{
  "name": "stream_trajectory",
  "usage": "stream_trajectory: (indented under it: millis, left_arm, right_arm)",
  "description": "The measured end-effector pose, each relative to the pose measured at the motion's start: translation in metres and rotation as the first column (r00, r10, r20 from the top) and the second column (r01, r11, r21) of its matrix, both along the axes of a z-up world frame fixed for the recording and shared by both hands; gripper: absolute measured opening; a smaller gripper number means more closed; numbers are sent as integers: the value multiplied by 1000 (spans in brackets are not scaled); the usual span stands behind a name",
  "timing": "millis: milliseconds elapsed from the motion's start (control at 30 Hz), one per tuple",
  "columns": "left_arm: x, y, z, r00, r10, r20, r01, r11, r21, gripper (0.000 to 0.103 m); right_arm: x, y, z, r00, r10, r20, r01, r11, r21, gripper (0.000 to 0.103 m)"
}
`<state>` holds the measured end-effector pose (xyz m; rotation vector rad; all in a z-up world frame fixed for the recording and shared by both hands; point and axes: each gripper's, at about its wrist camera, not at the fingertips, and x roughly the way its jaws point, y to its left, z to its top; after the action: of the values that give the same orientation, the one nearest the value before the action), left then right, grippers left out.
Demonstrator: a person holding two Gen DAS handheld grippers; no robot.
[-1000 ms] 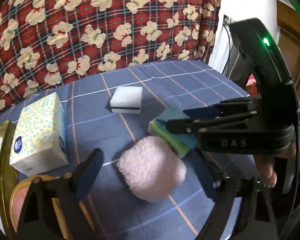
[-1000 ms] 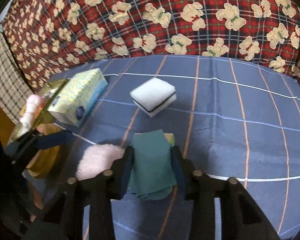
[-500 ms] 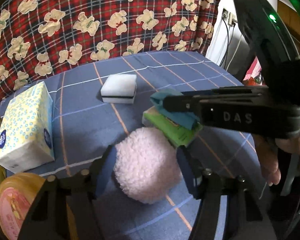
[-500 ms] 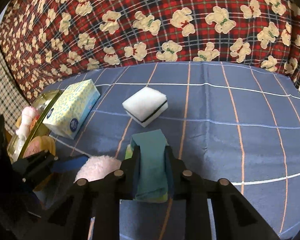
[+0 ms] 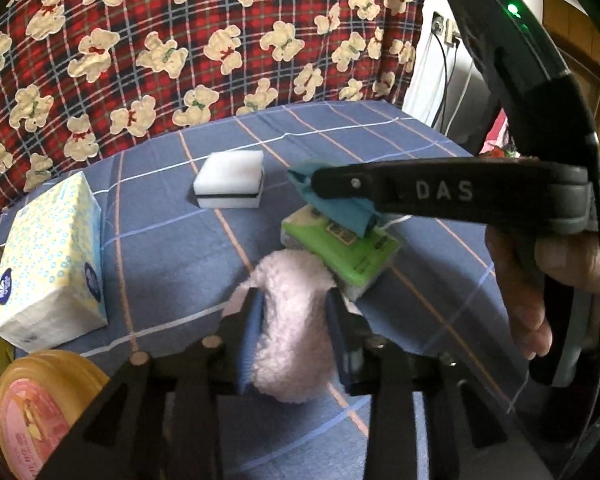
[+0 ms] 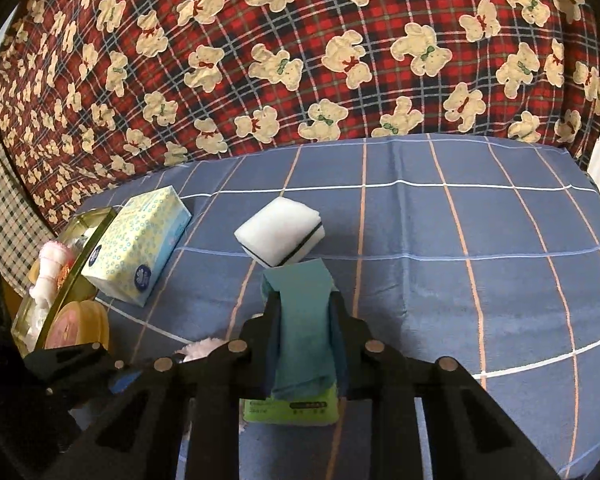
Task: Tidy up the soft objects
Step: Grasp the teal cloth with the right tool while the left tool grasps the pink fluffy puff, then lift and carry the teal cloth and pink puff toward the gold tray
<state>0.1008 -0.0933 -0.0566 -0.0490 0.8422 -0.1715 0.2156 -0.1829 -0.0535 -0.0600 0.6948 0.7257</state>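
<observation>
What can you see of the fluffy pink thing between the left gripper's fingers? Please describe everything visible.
The fluffy pink pad looks like soft plush, pale pink with a curly pile. The left gripper is shut on it, one finger on each side, so its middle looks squeezed narrow. Its far end touches the green packet. Whether it rests on the blue checked cloth or is lifted is unclear. In the right wrist view only a small tuft shows.

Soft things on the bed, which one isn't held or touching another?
The white sponge with the black stripe, lying alone; the pink puff and teal cloth are gripped.
</observation>
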Motion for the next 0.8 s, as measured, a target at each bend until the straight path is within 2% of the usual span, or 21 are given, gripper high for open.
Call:
stream_trajectory:
  millis: [100, 133, 167, 267, 533, 800]
  left_arm:
    - [1, -1, -2, 1000, -4, -1, 4, 1000, -4, 33]
    - [1, -1, -2, 1000, -7, -2, 7, 1000, -3, 26]
    - [1, -2, -3, 1000, -10, -5, 10, 1000, -3, 12]
    - [-1, -4, -3, 1000, -16, -1, 16, 1000, 9, 8]
    - [-15, 9, 19, 992, 27, 126, -25, 1000, -13, 6]
    - [-20, 30, 32, 978, 96, 186, -83, 994, -76, 6]
  right_arm:
    - [0, -1, 0, 1000, -6, 2, 6, 1000, 5, 25]
    - [1, -1, 0, 1000, -6, 2, 6, 1000, 4, 25]
    - [1, 0, 0, 1000, -7, 2, 7, 1000, 3, 25]
    - [1, 0, 0, 1000, -7, 5, 7, 1000, 3, 25]
    - [-8, 6, 5, 998, 8, 56, -10, 999, 41, 25]
    - [-17, 7, 13, 994, 7, 106, -18, 995, 96, 25]
